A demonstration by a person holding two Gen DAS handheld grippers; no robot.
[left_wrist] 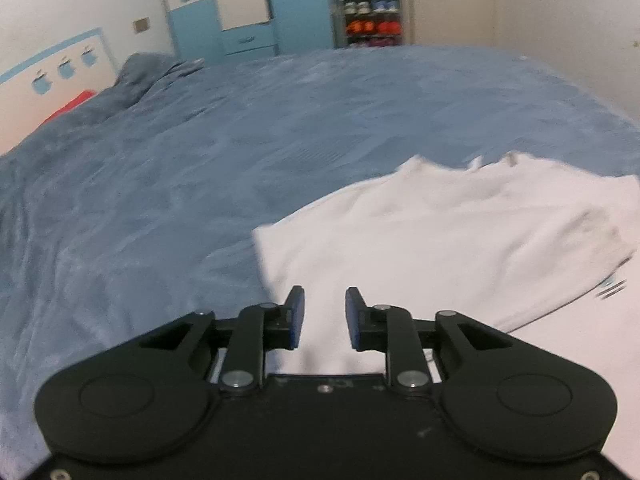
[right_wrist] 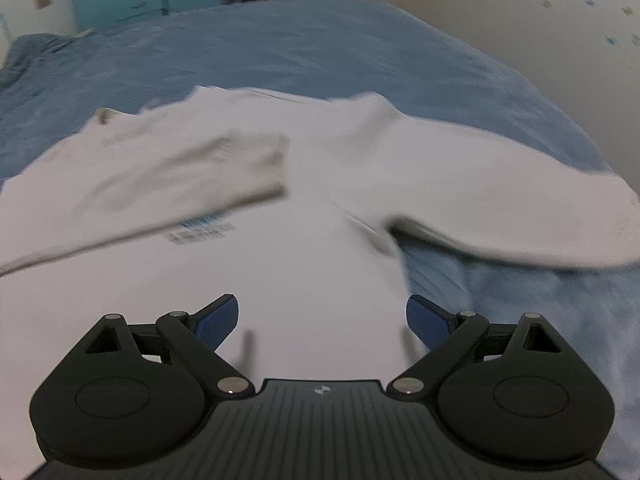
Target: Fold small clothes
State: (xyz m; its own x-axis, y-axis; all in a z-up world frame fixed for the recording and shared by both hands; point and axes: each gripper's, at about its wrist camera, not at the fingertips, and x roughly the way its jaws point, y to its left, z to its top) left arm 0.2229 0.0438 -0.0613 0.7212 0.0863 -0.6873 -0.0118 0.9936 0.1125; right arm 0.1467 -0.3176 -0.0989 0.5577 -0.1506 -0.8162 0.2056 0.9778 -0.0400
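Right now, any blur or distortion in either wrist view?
Left wrist: the white shirt and blue bedspread are smeared by motion, the left gripper stays sharp, and fisheye bows the bed edge. Right wrist: the shirt's printed text is unreadable from blur; the right gripper is crisp.

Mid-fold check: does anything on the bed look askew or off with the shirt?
The white long-sleeved shirt on the blue bedspread is folded unevenly: one sleeve lies across the chest, partly over the blue print, while the other sleeve sticks out sideways. No damage shows. Both grippers are open.
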